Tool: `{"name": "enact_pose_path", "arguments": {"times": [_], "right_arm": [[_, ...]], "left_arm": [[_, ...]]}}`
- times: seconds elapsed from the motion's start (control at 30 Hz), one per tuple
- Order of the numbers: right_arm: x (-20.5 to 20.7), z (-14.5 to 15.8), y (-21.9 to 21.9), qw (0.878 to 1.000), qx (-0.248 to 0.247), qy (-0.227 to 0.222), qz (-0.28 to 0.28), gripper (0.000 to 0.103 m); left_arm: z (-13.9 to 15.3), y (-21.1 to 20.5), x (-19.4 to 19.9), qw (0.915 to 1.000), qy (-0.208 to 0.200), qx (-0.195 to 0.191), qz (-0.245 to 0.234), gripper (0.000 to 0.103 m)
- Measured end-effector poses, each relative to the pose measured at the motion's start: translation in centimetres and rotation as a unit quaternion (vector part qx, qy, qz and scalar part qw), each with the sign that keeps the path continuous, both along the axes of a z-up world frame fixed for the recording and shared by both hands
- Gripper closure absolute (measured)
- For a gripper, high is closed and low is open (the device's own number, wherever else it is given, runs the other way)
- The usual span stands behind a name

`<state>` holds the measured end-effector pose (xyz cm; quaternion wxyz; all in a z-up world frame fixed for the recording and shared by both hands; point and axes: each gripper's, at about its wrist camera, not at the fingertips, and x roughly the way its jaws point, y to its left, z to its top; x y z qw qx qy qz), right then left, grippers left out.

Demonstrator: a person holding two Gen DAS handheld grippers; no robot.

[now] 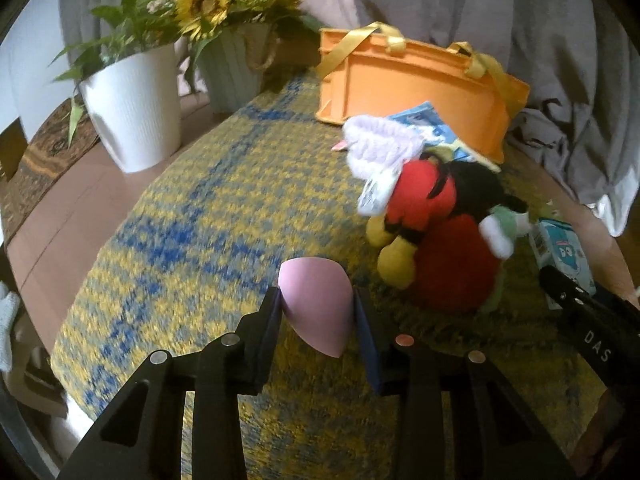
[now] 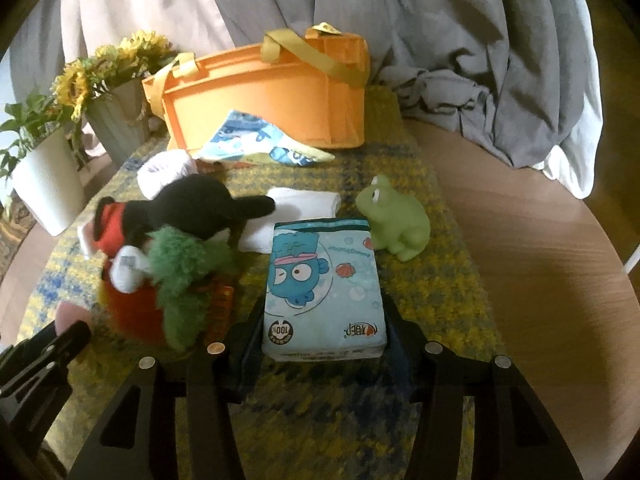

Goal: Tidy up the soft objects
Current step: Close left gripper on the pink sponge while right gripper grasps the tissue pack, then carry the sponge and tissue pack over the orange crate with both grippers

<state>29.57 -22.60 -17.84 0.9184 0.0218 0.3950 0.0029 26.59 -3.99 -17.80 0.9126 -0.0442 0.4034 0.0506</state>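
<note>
White planter: far left [image 1: 134, 108], leafy green plant in it, standing on the bare worktop [image 1: 72, 216] beside the woven mat.
Sunflower pot: just right of the planter, pale ribbed pot [image 1: 232, 72] stuffed with sunflowers.
Mat: yellow-and-blue woven mat [image 1: 192, 248] covers the middle of the worktop; all the soft things lie on it.
Left tool: and it's got it! The left tool [image 1: 316, 312] is clamped on the pink teardrop sponge [image 1: 316, 308], a pad pressing each side, rounded end pointing away from the camera.
Plush pile: right of the sponge, a red, black and yellow plush toy [image 1: 428, 208] slumps over a red plush [image 1: 456, 268]; a lilac knitted piece [image 1: 380, 148] sits at the top of the heap.
Orange bag: at the back, orange bag [image 2: 264, 100] with yellow handles, a blue printed cloth [image 2: 256, 140] lying at its foot.
Right tool: the right tool [image 2: 324, 328] grips the blue cartoon tissue pack [image 2: 320, 288] by its near end, fingers tight on both sides.
Frog: green toy frog [image 2: 396, 220] sits just beyond the pack's far right corner, beside a folded white cloth [image 2: 296, 212].
</note>
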Motion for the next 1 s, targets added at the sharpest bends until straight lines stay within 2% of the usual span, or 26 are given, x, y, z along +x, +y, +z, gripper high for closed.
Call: {"name": "enact_pose_path", "arguments": {"times": [0.2, 0.47, 0.77, 1.0], "right_arm": [[-0.9, 2.3, 0.8, 1.0, 0.018, -0.014, -0.003, 0.05], [-1.2, 6.6, 2.6, 0.998, 0.035, -0.045, -0.003, 0.05], [-1.0, 11.6, 4.4, 0.994, 0.036, -0.099, -0.016, 0.05], [-0.1, 14.0, 5.0, 0.99, 0.037, -0.136, -0.033, 0.05]], "left_arm": [[2.8, 0.8, -0.1, 0.9993, -0.018, -0.011, -0.03, 0.067], [7.9, 2.0, 0.5, 0.9947, -0.077, -0.011, -0.067, 0.068], [12.7, 2.8, 2.1, 0.9837, -0.139, -0.01, -0.114, 0.068], [14.9, 3.3, 3.4, 0.9744, -0.176, -0.009, -0.139, 0.068]]}}
